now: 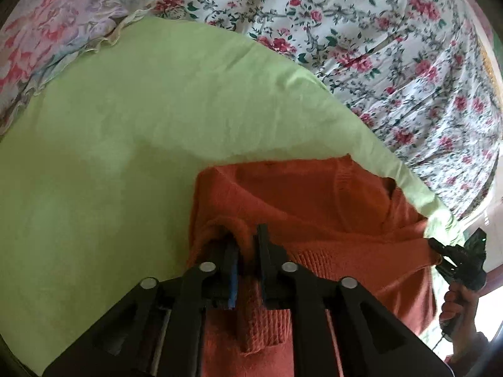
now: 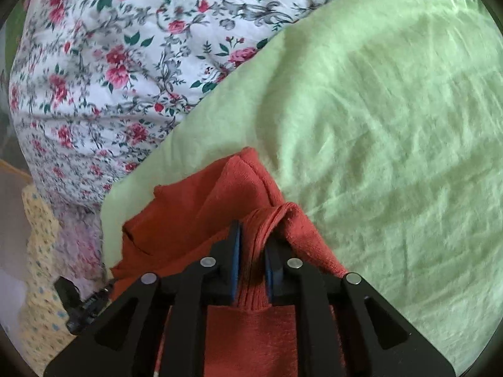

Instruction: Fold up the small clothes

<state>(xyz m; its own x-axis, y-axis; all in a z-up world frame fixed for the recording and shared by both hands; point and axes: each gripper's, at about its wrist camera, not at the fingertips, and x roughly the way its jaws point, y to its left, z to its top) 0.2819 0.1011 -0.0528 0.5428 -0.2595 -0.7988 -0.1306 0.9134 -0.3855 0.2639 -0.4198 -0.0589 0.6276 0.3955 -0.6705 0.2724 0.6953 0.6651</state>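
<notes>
An orange knit sweater [image 1: 314,207] hangs between both grippers above a light green sheet [image 1: 125,125]. My left gripper [image 1: 246,238] is shut on a bunched ribbed edge of the sweater. My right gripper [image 2: 254,238] is shut on another ribbed edge of the same sweater [image 2: 220,194]. The right gripper also shows at the right edge of the left wrist view [image 1: 440,251], pinching the sweater's far corner. The left gripper shows at the lower left of the right wrist view [image 2: 81,298].
The green sheet [image 2: 377,125] covers a bed. A floral cover [image 1: 393,47] lies beyond it, also seen in the right wrist view [image 2: 110,62]. A pink floral pillow [image 1: 47,31] lies at the upper left. A yellow dotted cloth [image 2: 41,267] lies at the left.
</notes>
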